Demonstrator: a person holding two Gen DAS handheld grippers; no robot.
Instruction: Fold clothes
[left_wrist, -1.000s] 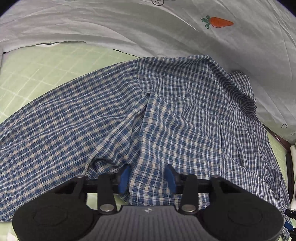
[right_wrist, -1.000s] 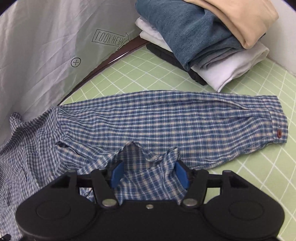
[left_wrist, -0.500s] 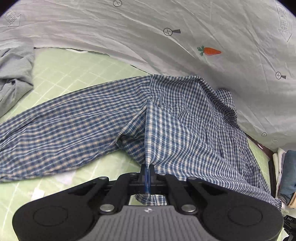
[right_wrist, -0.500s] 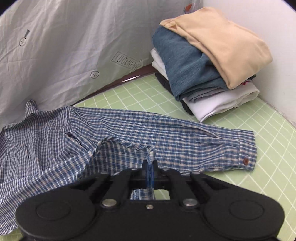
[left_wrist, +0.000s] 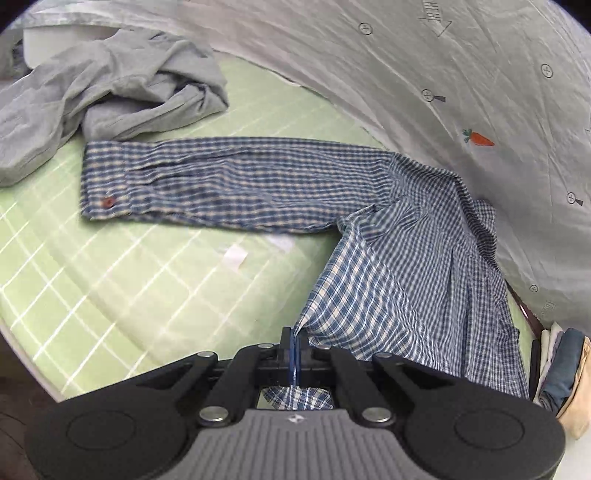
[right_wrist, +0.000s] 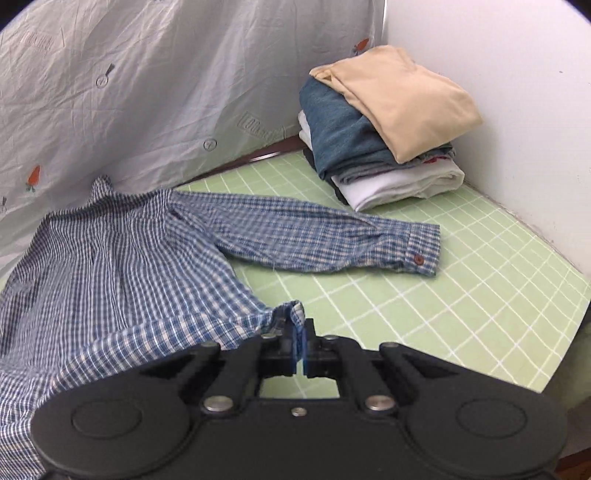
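A blue and white checked shirt (left_wrist: 399, 266) lies spread on the green grid mat (left_wrist: 110, 280), collar toward the grey sheet. My left gripper (left_wrist: 294, 350) is shut on the shirt's hem edge, which rises taut from the mat. One sleeve (left_wrist: 221, 184) with a red cuff button stretches flat to the left. In the right wrist view the same shirt (right_wrist: 110, 266) lies at the left, and my right gripper (right_wrist: 298, 347) is shut on a bunched bit of its hem. The other sleeve (right_wrist: 325, 240) lies flat, reaching toward the right.
A crumpled grey garment (left_wrist: 103, 96) lies at the mat's far left. A stack of folded clothes (right_wrist: 384, 125), tan on top, stands in the corner by the white wall (right_wrist: 517, 110). A grey printed sheet (right_wrist: 147, 92) hangs behind. The mat's near edge (right_wrist: 569, 332) drops off at the right.
Both grippers went from open around the hem to shut on it. They then pulled back and up, dragging the shirt body toward me and stretching the fabric; both sleeves now lie fully in view.
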